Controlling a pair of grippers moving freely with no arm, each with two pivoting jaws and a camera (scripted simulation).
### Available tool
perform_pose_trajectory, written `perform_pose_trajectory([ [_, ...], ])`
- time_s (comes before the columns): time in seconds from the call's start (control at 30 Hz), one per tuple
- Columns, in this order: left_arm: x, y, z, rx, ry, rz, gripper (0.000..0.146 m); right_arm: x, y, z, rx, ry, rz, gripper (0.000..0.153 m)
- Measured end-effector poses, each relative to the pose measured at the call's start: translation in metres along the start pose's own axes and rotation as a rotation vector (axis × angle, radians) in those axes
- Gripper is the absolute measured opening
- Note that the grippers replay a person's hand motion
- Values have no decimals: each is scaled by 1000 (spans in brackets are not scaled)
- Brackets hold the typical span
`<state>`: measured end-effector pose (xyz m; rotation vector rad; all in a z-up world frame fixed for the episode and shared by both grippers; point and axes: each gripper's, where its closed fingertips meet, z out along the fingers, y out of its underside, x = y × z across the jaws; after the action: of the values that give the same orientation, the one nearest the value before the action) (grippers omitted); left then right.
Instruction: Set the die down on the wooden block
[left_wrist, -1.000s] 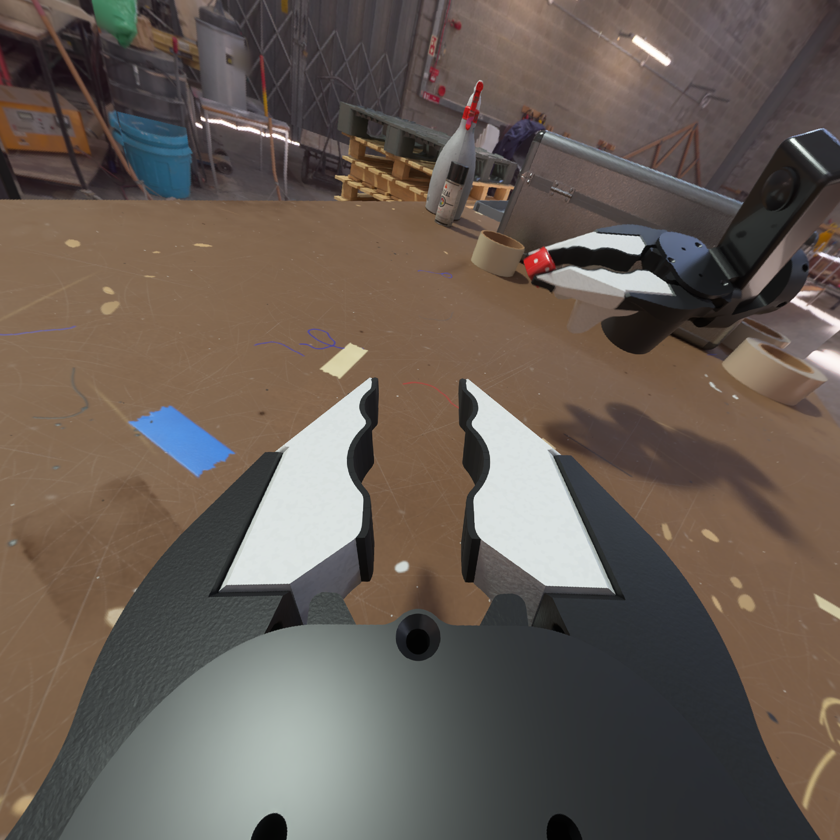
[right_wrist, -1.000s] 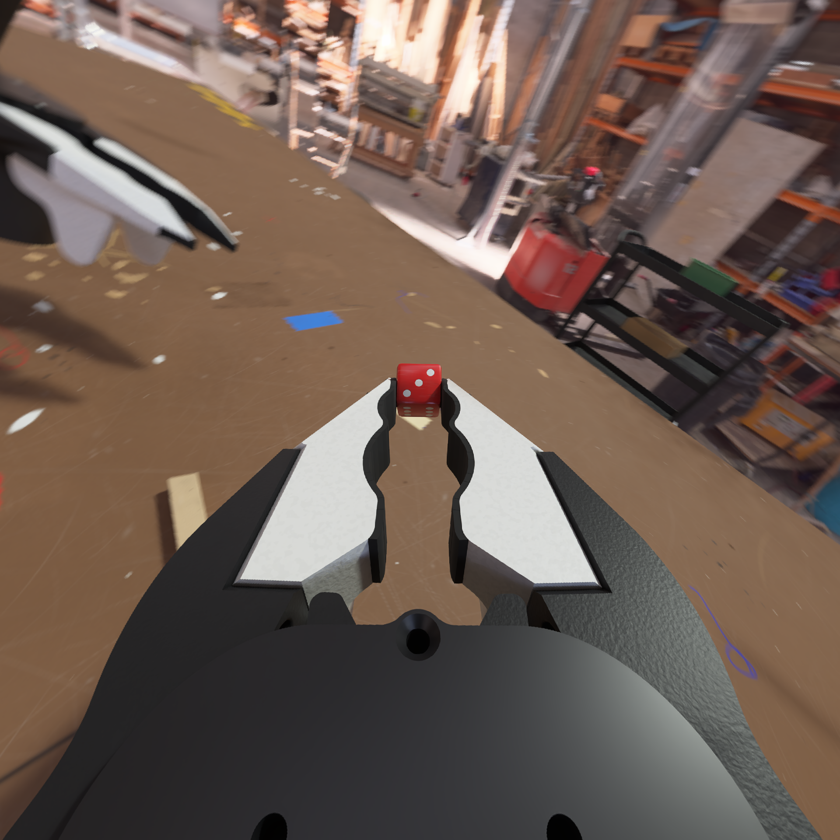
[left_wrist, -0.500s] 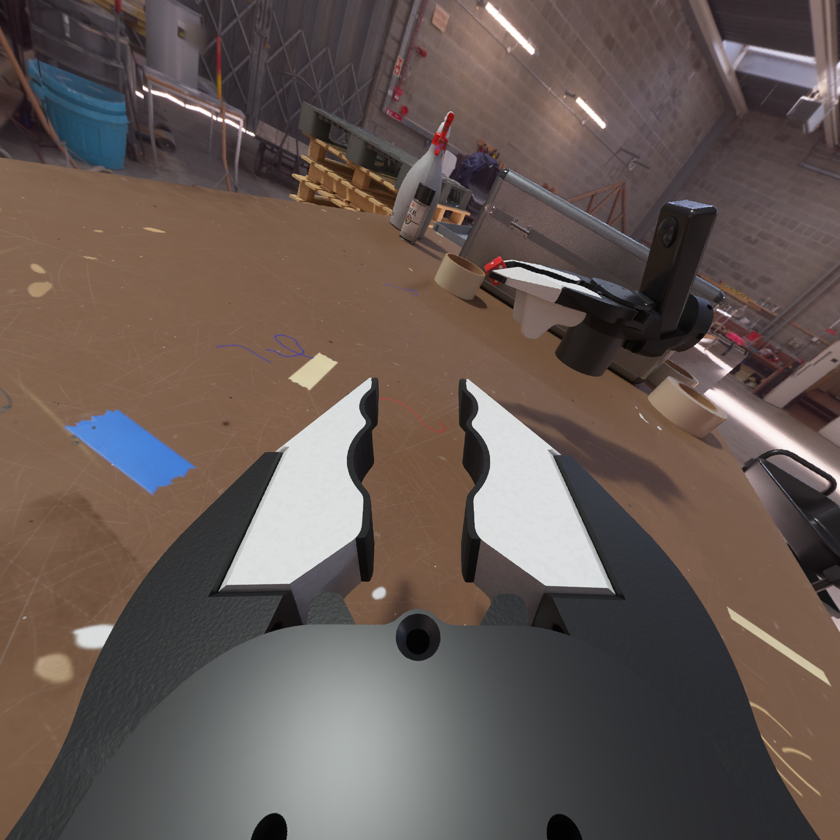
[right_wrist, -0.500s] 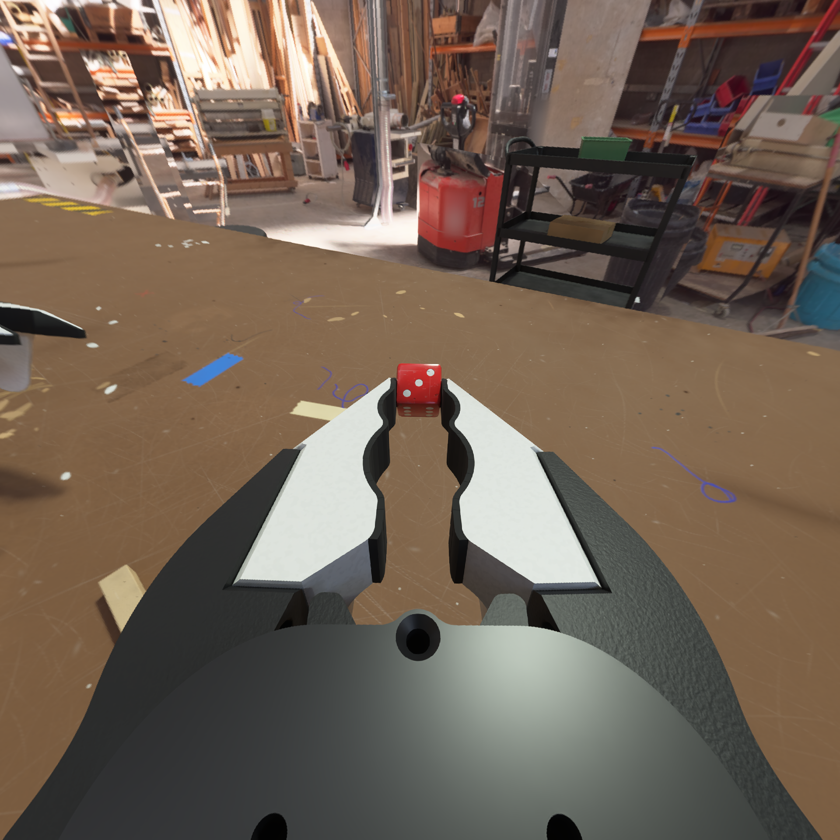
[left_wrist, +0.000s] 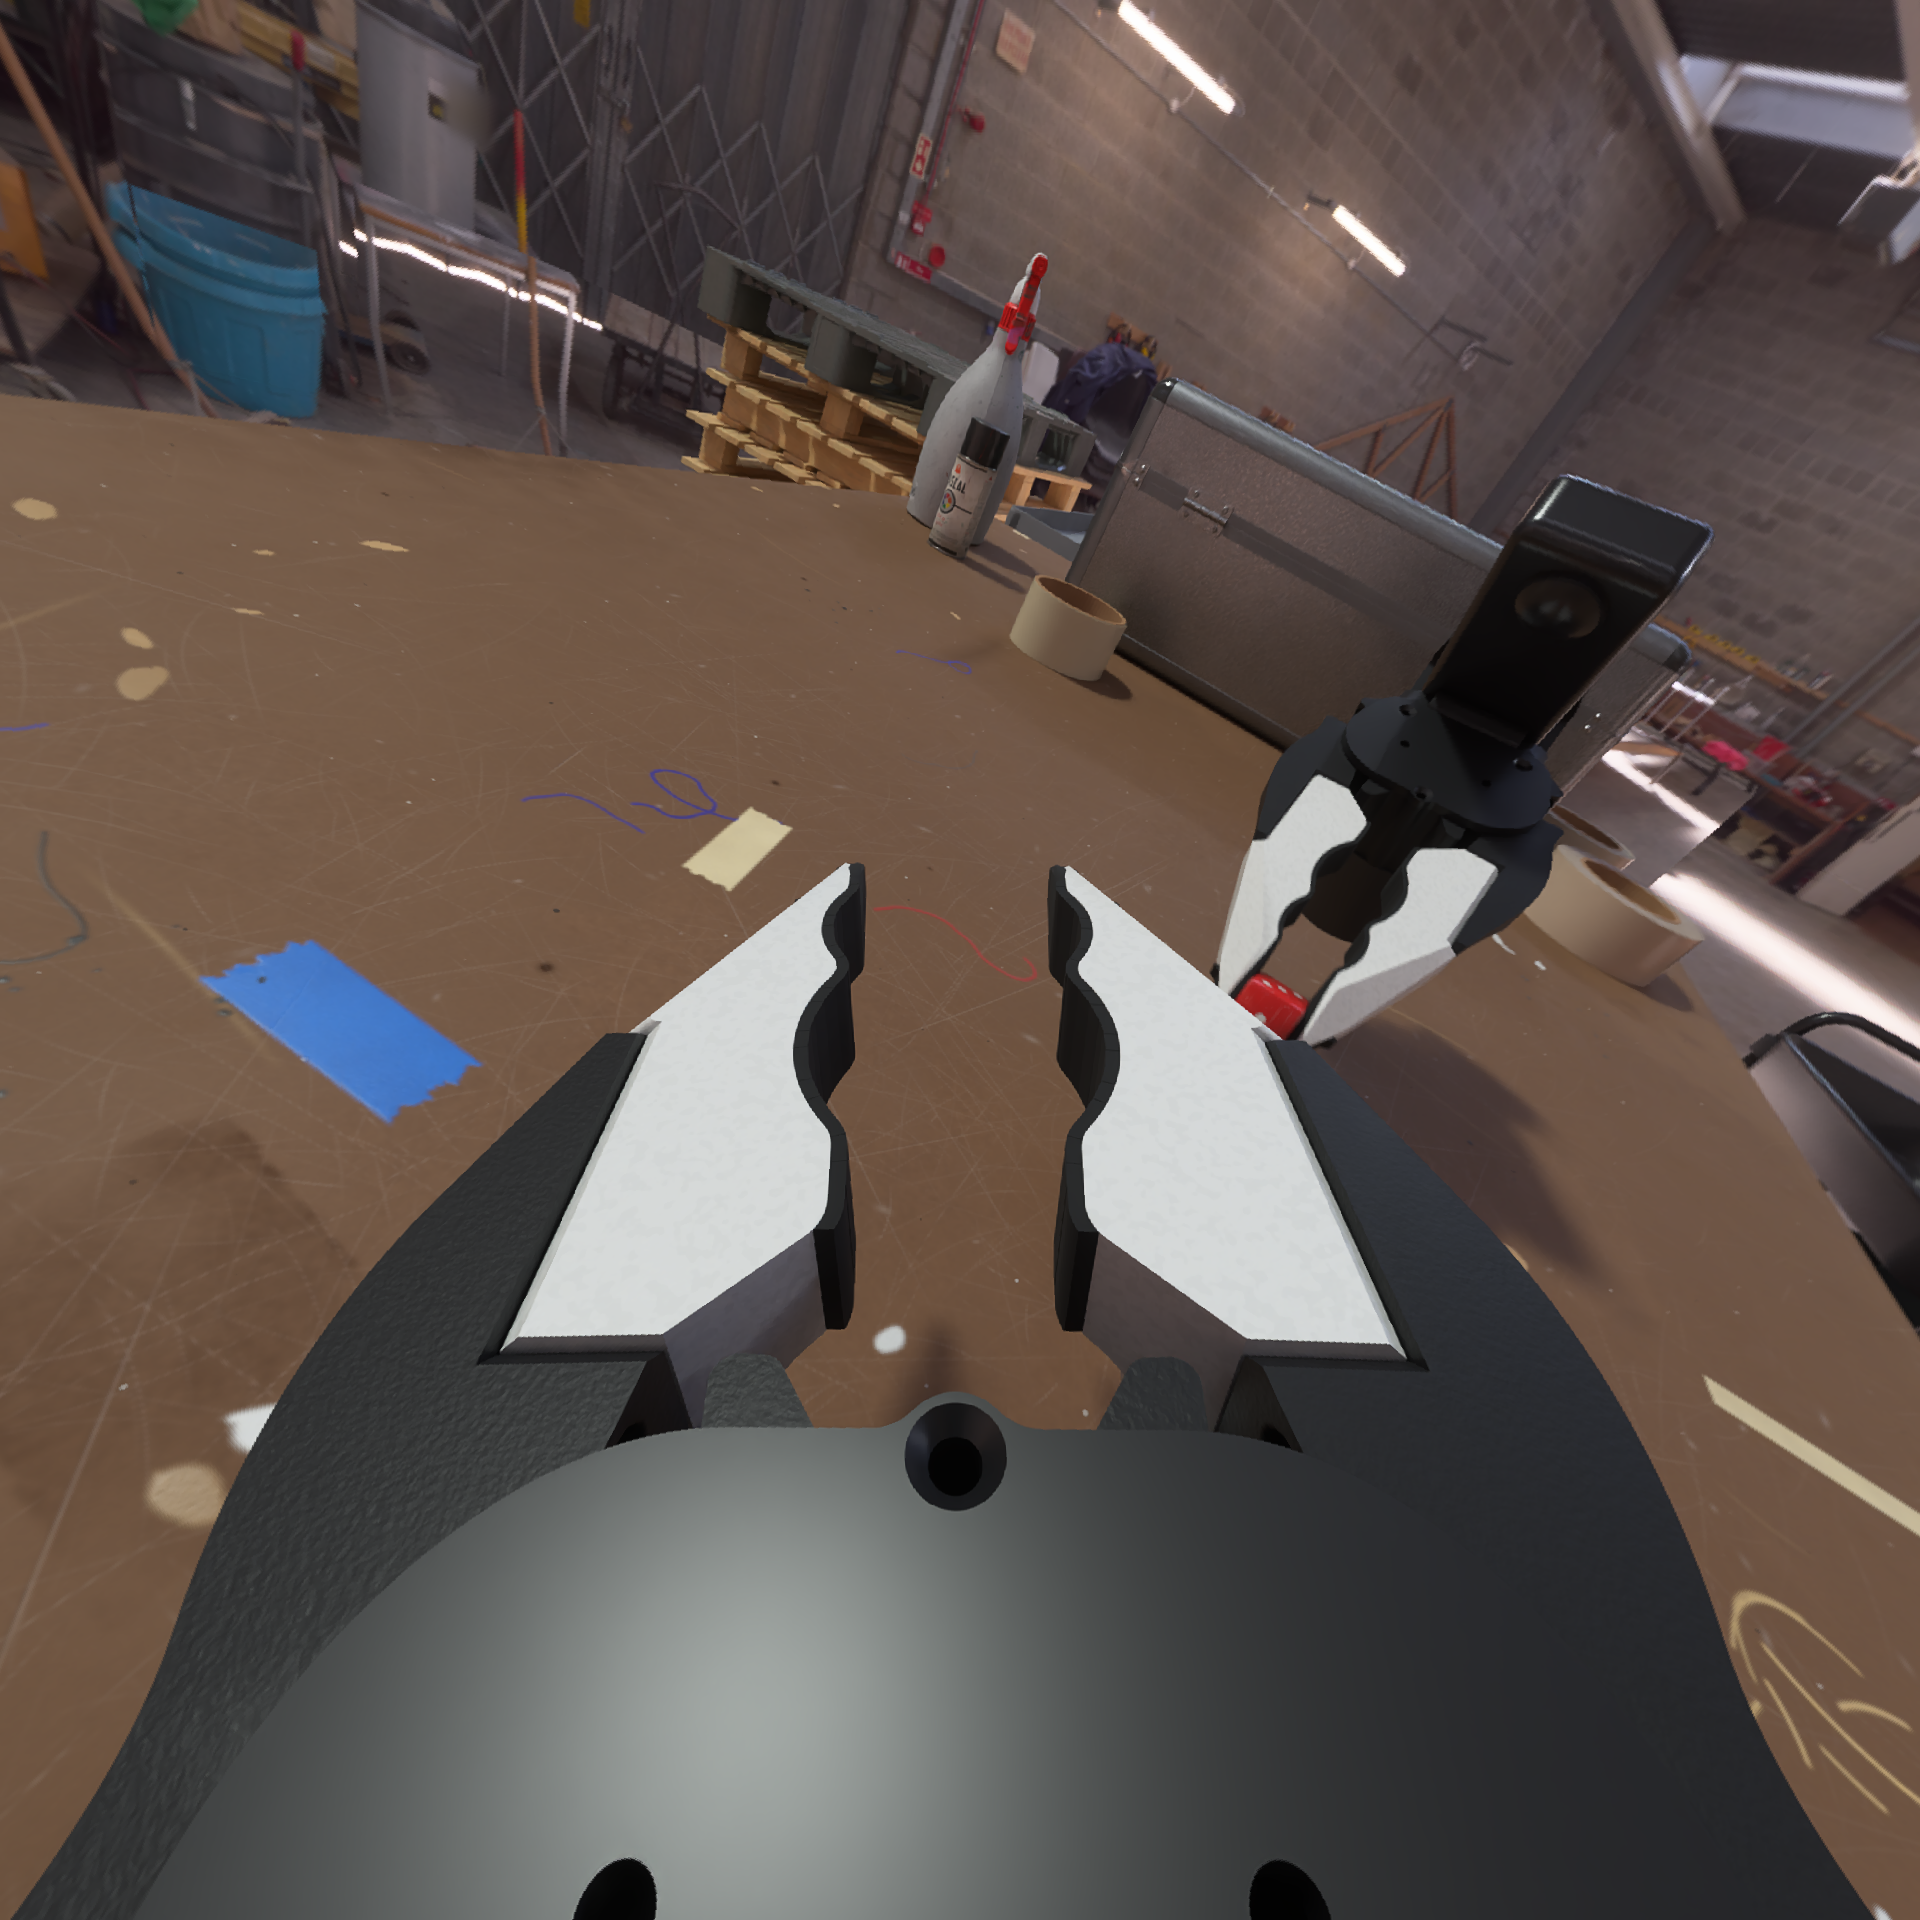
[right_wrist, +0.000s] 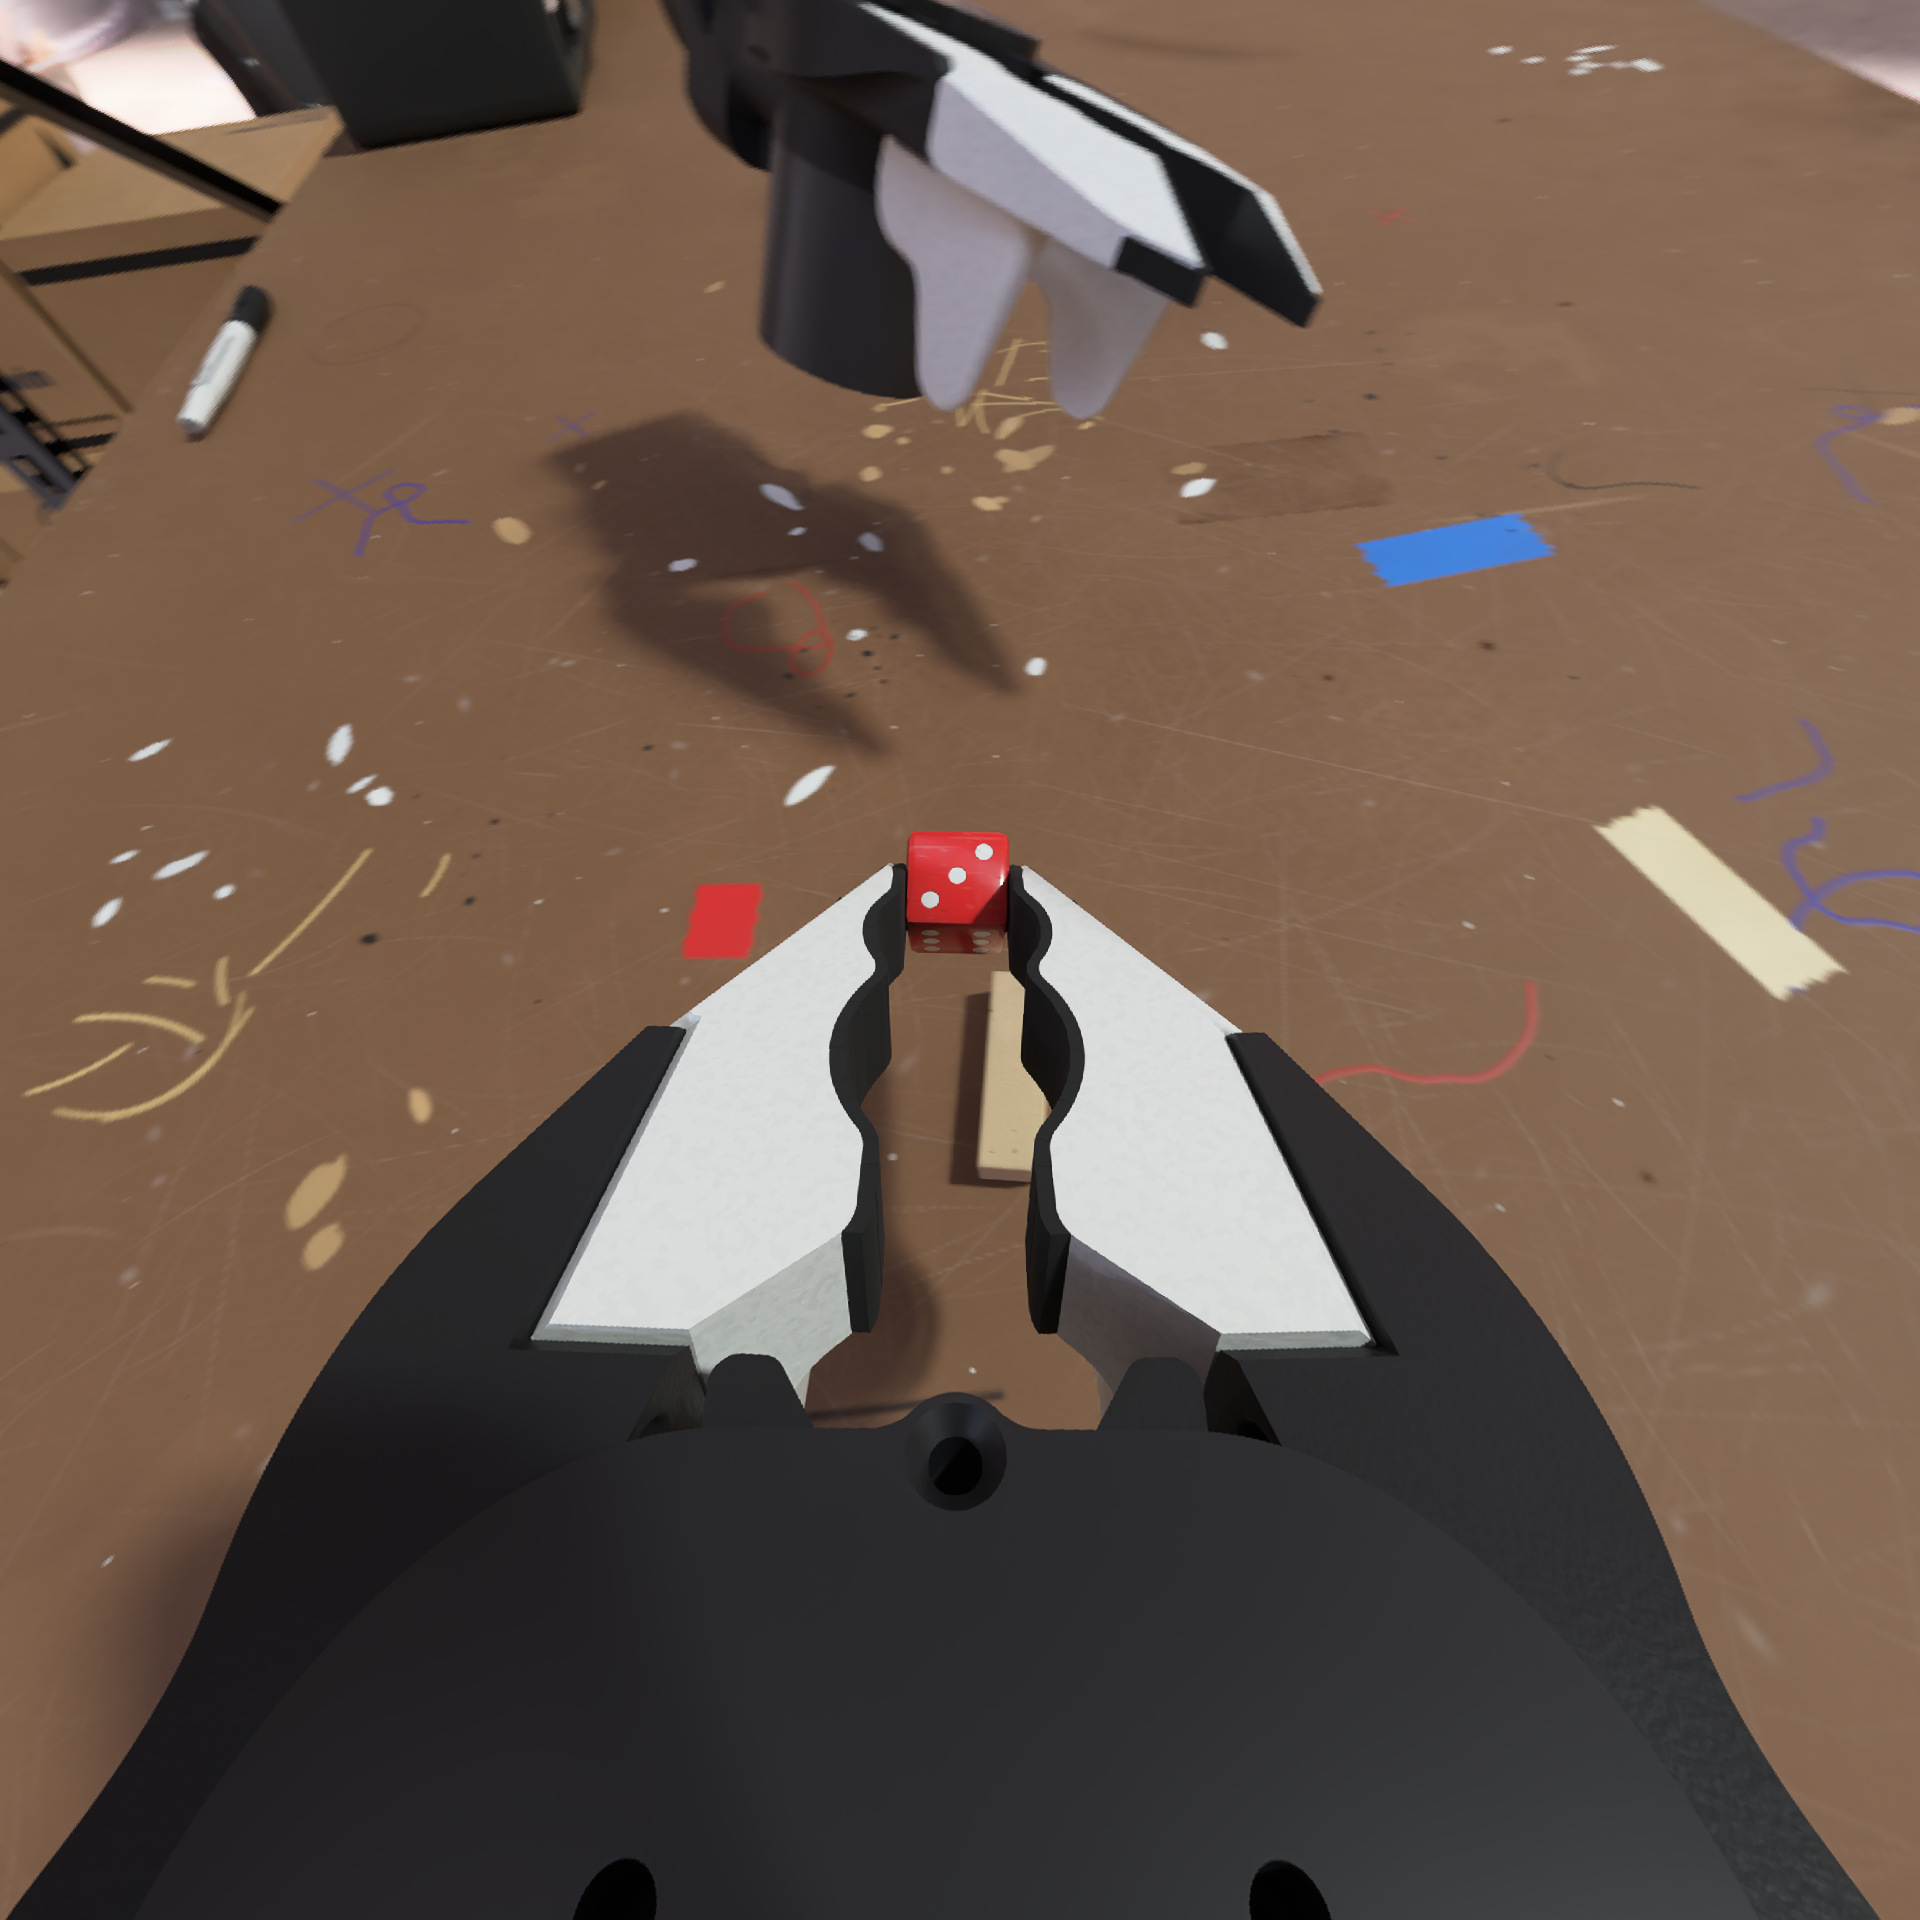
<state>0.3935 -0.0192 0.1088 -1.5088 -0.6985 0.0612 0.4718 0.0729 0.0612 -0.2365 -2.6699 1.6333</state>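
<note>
My right gripper (right_wrist: 956, 878) is shut on a small red die (right_wrist: 956, 883) with white pips, held at the fingertips. It points steeply down at the brown table. A pale wooden block (right_wrist: 1006, 1081) lies on the table below, seen through the gap between the fingers, just nearer than the die. In the left wrist view the right gripper (left_wrist: 1276, 1010) hangs nose-down at the right with the die (left_wrist: 1273, 1003) close above the table; the block is hidden there. My left gripper (left_wrist: 953, 883) is open and empty, and it also shows in the right wrist view (right_wrist: 1242, 275), hovering farther off.
A white spray bottle (left_wrist: 977, 436), a tape roll (left_wrist: 1068, 629), a second roll (left_wrist: 1616, 920) and a grey metal case (left_wrist: 1299, 582) stand at the far right. A marker (right_wrist: 223, 358) lies near the table edge. Flat tape patches: blue (right_wrist: 1455, 549), red (right_wrist: 722, 920), beige (right_wrist: 1714, 899).
My right gripper has tipped from level to pointing down and come lower and closer to the left gripper, still holding the die. The block now shows between its fingers. The left gripper stays open.
</note>
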Motion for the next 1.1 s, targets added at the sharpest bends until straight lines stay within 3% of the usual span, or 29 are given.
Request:
perform_pose_trajectory([
  [0.17,2,3,-1,-7,-10,25,35,18,-2,-11,41,85,41,18],
  [0.53,4,8,0,-37,-32,88,35,13,42,7,-208,57,45,18],
  [0.7,3,10,1,-51,-46,106,35,12,42,5,-209,44,87,19],
  [0.77,2,1,1,-34,-55,95,35,19,29,-10,-174,41,134,38],
  [0.87,2,-27,6,-54,-74,96,35,71,-6,-64,-104,223,220,45],
  [0.93,1,-49,17,-122,-83,143,35,112,-14,-103,-185,329,361,45],
  [1.03,-7,-86,49,-185,-71,223,35,180,17,-149,-493,502,552,48],
  [1.1,-30,-104,74,-185,-101,225,35,212,34,-154,-528,495,730,48],
])
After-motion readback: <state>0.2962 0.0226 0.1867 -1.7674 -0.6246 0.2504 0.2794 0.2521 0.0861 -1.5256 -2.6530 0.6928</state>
